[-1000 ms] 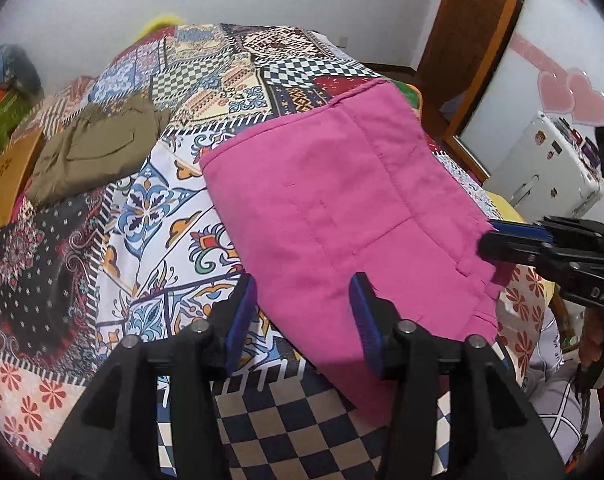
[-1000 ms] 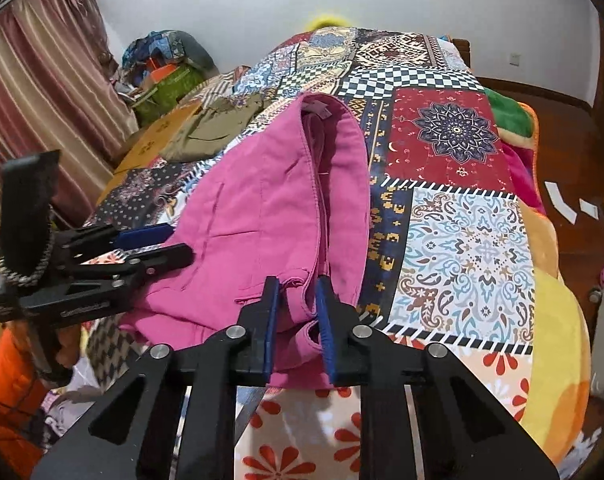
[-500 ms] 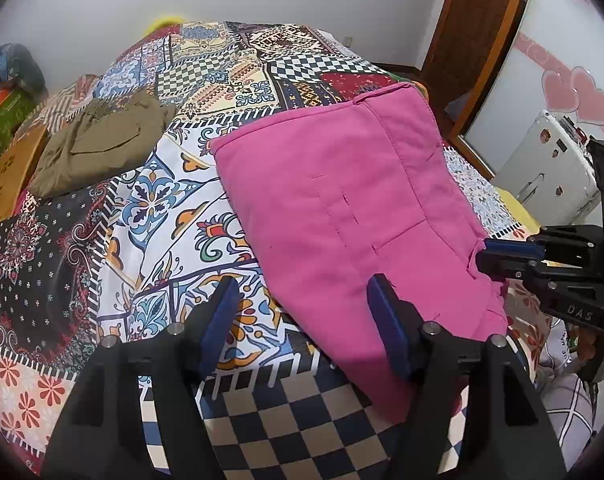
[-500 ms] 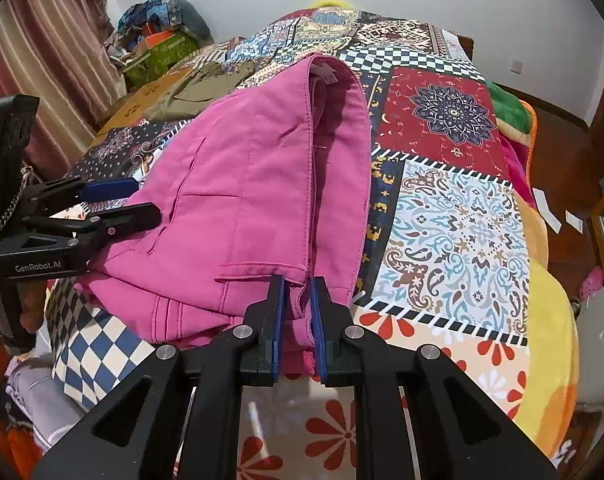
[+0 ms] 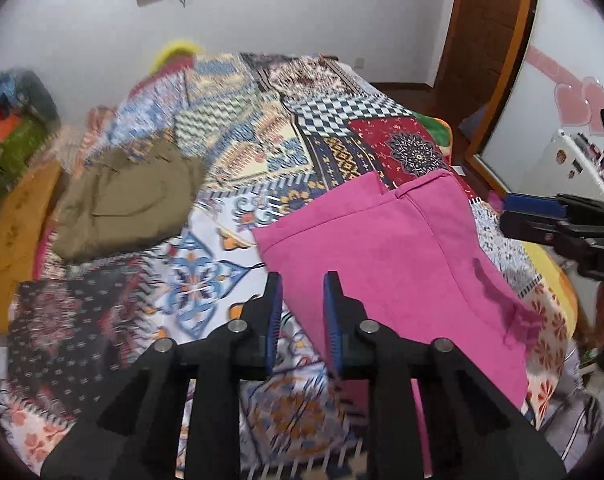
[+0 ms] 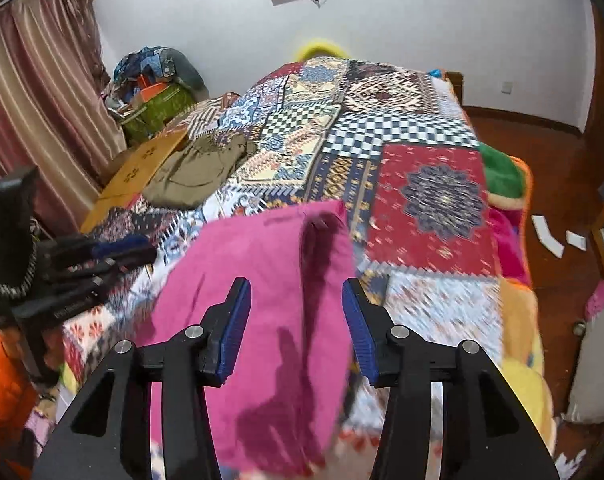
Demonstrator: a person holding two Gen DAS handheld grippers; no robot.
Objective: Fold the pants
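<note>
A patchwork bedspread (image 5: 238, 152) covers the bed, olive trousers (image 5: 130, 200) at left of frame. The pink pants (image 5: 389, 248) lie folded right of centre. The left tool (image 5: 302, 316) is narrowly parted, holding nothing; the right tool (image 6: 296, 320) is spread wide above the cloth. Next I would pinch one end through all layers, edges aligned. The near hem is hidden behind the tools and blurred.

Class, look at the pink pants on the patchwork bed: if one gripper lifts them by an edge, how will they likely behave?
The pink pants would probably sag and unfold, since they lie as soft folded layers. They look light, draping limply over the bed's near edge. The matte cloth likely grips rather than slips.
</note>
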